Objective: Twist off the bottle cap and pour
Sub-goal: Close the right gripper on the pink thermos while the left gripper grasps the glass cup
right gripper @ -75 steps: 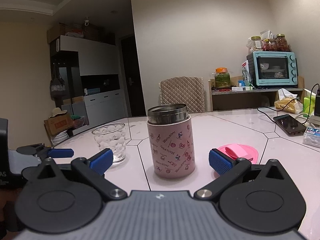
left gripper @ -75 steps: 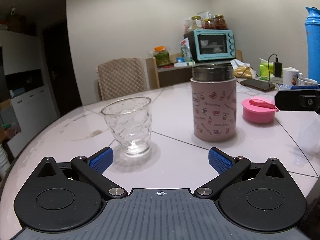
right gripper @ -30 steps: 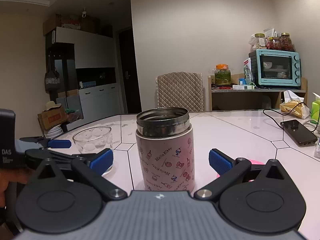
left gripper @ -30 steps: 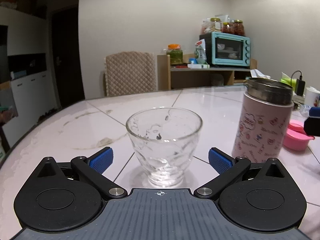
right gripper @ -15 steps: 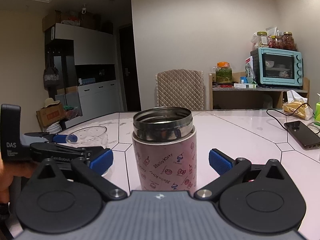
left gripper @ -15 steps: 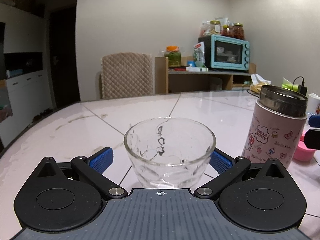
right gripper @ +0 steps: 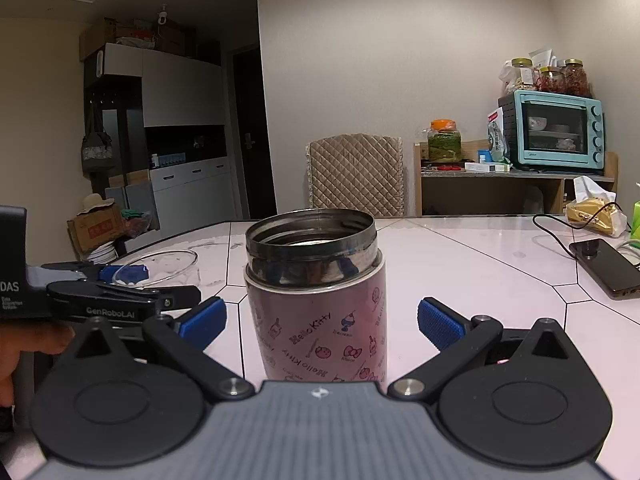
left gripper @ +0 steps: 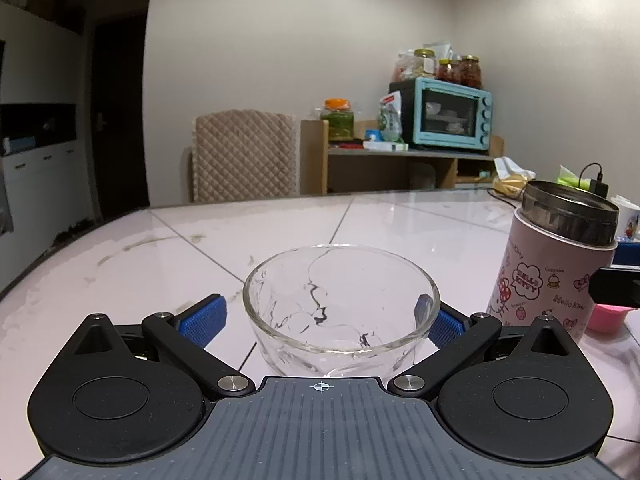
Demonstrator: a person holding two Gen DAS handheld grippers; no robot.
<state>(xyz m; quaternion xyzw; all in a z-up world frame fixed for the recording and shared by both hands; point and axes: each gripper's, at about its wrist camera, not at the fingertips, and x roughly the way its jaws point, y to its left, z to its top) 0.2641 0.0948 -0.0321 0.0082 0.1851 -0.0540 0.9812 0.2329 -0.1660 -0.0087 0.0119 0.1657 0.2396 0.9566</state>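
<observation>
A clear empty glass (left gripper: pixel 340 308) stands on the white table between the open fingers of my left gripper (left gripper: pixel 320 318); the blue pads are beside its walls, not pressing. The pink Hello Kitty flask (right gripper: pixel 316 300), uncapped with a steel rim, stands between the open fingers of my right gripper (right gripper: pixel 322 320), with gaps on both sides. The flask also shows at the right of the left wrist view (left gripper: pixel 560 264). Its pink cap (left gripper: pixel 608 318) lies on the table behind the flask. The glass and left gripper show at left in the right wrist view (right gripper: pixel 156 266).
A phone (right gripper: pixel 608 268) on a cable lies at the table's right. A padded chair (right gripper: pixel 354 174) stands at the far edge. A shelf with a teal oven (right gripper: pixel 554 136) and jars is behind. A mug (left gripper: pixel 628 216) stands at the right.
Both grippers have moved forward: the glass is now between the left fingers and the flask between the right fingers. Both stay open.
</observation>
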